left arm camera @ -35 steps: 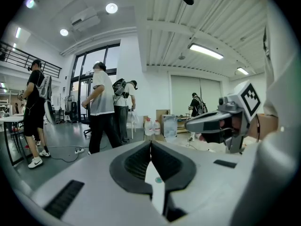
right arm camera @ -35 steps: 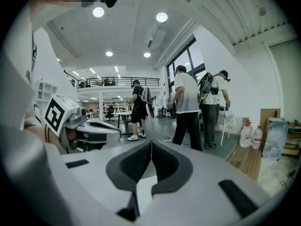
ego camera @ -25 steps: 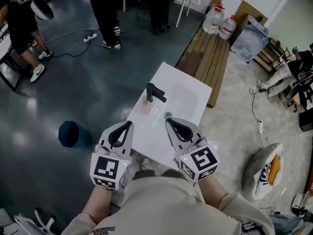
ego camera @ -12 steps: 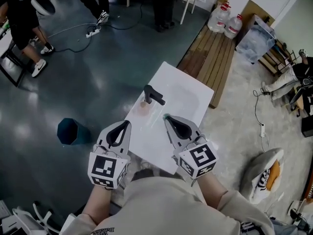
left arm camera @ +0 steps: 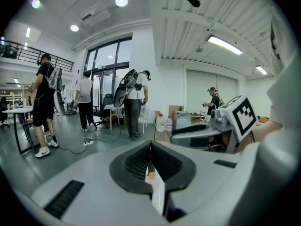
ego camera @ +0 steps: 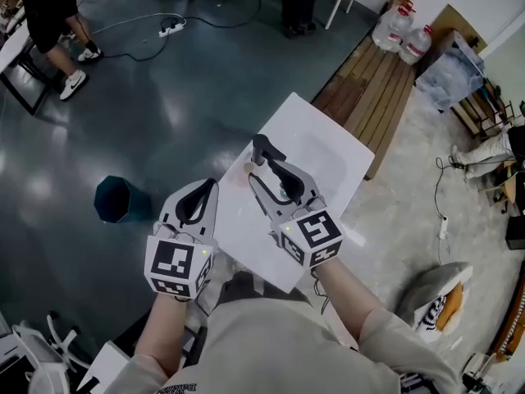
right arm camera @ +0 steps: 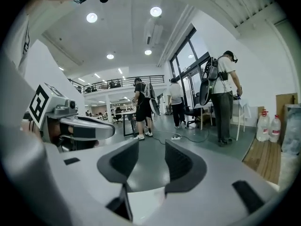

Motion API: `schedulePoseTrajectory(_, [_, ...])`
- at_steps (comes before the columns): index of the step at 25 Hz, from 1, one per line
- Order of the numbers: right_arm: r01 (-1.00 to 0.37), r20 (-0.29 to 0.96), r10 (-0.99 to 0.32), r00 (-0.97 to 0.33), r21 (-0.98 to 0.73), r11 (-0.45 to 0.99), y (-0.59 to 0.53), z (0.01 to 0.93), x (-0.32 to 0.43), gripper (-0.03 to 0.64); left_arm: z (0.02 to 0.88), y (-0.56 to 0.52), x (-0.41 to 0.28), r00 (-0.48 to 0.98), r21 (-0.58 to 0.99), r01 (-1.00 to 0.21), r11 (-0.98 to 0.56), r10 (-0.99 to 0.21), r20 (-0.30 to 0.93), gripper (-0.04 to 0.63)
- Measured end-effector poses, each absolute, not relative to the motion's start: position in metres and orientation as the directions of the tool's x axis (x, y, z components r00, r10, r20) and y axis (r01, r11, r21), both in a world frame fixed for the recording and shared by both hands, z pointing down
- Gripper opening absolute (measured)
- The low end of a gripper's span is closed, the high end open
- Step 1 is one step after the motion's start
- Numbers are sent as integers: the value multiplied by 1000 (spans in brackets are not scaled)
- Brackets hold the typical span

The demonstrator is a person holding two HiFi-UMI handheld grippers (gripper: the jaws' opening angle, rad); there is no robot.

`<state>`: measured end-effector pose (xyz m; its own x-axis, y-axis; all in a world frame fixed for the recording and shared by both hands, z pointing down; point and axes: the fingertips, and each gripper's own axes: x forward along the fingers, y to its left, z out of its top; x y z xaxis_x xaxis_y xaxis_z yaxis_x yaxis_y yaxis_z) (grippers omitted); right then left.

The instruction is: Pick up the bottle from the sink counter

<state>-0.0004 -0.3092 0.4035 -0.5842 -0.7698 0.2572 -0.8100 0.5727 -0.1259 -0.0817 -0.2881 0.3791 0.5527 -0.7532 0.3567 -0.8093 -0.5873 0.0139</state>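
A small pinkish bottle [ego camera: 244, 173] stands on the white sink counter [ego camera: 328, 150], just left of the black faucet [ego camera: 264, 149]. My right gripper [ego camera: 267, 173] hovers over the counter beside the faucet and bottle. Its jaws are opening, and in the right gripper view [right arm camera: 150, 161] only floor shows between them. My left gripper [ego camera: 209, 185] hangs at the counter's near left edge, jaws shut with nothing in them [left arm camera: 150, 145]. A pinkish spot on white shows through the slit below its tips. The right gripper's fingers partly hide the bottle.
A teal bin [ego camera: 115, 199] stands on the dark floor left of the counter. Behind the counter lie a wooden bench [ego camera: 369, 80] and water jugs [ego camera: 402, 27]. Several people stand at the far left and top. A bag [ego camera: 435, 298] lies at the right.
My right gripper has moved forward and left toward the faucet and bottle, and its jaws have parted. The left gripper has hardly moved.
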Motion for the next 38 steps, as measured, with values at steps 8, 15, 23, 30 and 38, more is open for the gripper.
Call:
schedulePoseTrajectory(8, [-787, 339, -721, -604, -113, 607, -350, 473, -31, 190, 435, -318, -91, 522, 66, -835, -547, -746, 414, 8])
schedulePoseTrajectory(15, [-805, 423, -702, -573, -133, 578, -377, 545, -36, 202, 484, -337, -98, 507, 106, -845, -525, -721, 472, 8])
schedulePoseTrajectory(23, [-817, 465, -697, -545, -110, 566, -395, 606, -43, 210, 536, -348, -98, 509, 148, -841, -521, -668, 543, 8])
schedulePoseTrajectory(30, [-823, 476, -707, -524, -70, 563, -396, 637, -44, 212, 562, -352, -99, 521, 171, -832, -528, -636, 569, 8])
schedulePoseTrajectory(38, [-845, 472, -751, -462, 22, 534, -405, 650, -40, 121, 579, -352, -100, 521, 192, -832, -520, -615, 592, 8])
